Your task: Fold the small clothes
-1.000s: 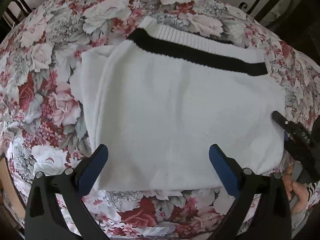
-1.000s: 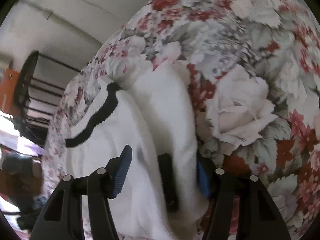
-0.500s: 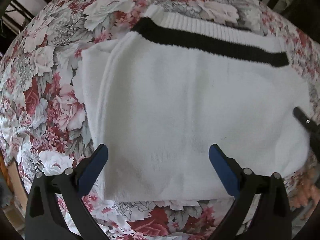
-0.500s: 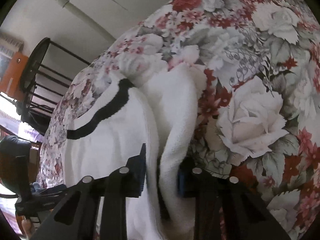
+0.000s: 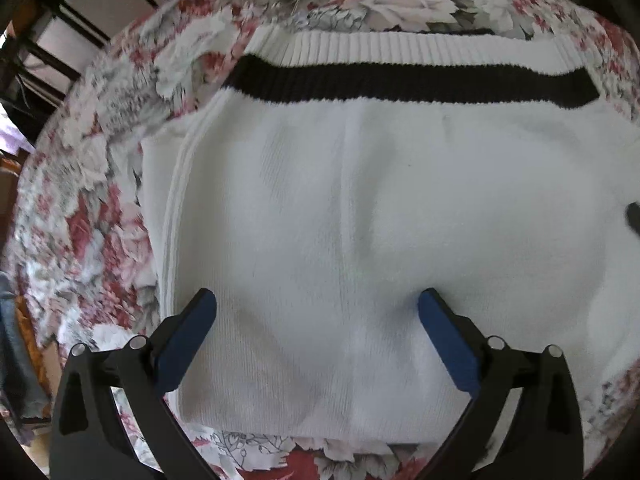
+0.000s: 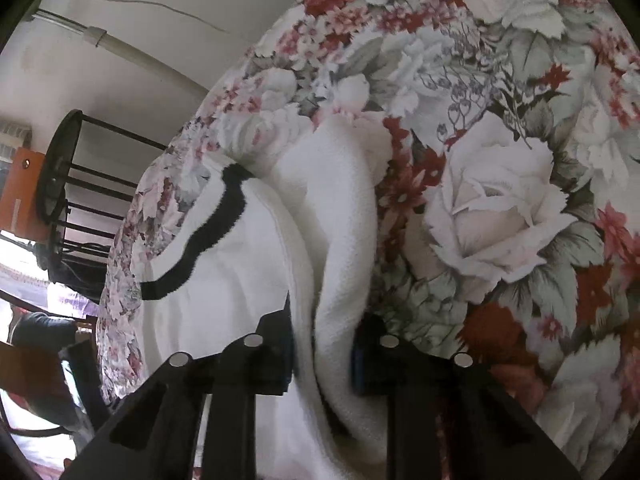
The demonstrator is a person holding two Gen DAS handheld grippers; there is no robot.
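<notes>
A white knit sweater (image 5: 380, 220) with a black stripe (image 5: 400, 84) and a ribbed hem lies folded flat on the floral tablecloth (image 5: 92, 208). My left gripper (image 5: 316, 314) hovers low over its near part, open, with both blue pads (image 5: 192, 332) above the knit and nothing between them. In the right wrist view, the sweater's (image 6: 224, 292) thick folded side edge runs between the pads of my right gripper (image 6: 322, 346). Its jaws are closing and they pinch that fold. The right gripper's dark tip (image 5: 633, 220) shows at the sweater's right edge.
The tablecloth (image 6: 500, 208) covers a round table whose rim curves away on all sides. Black metal chair frames (image 6: 60, 184) stand beyond the far edge, with an orange object (image 6: 18, 192) behind one. More dark chair bars (image 5: 52, 52) show at the upper left.
My left gripper has come forward and lower over the sweater, still open. The right jaws went from wide apart to pinched on the sweater's folded edge.
</notes>
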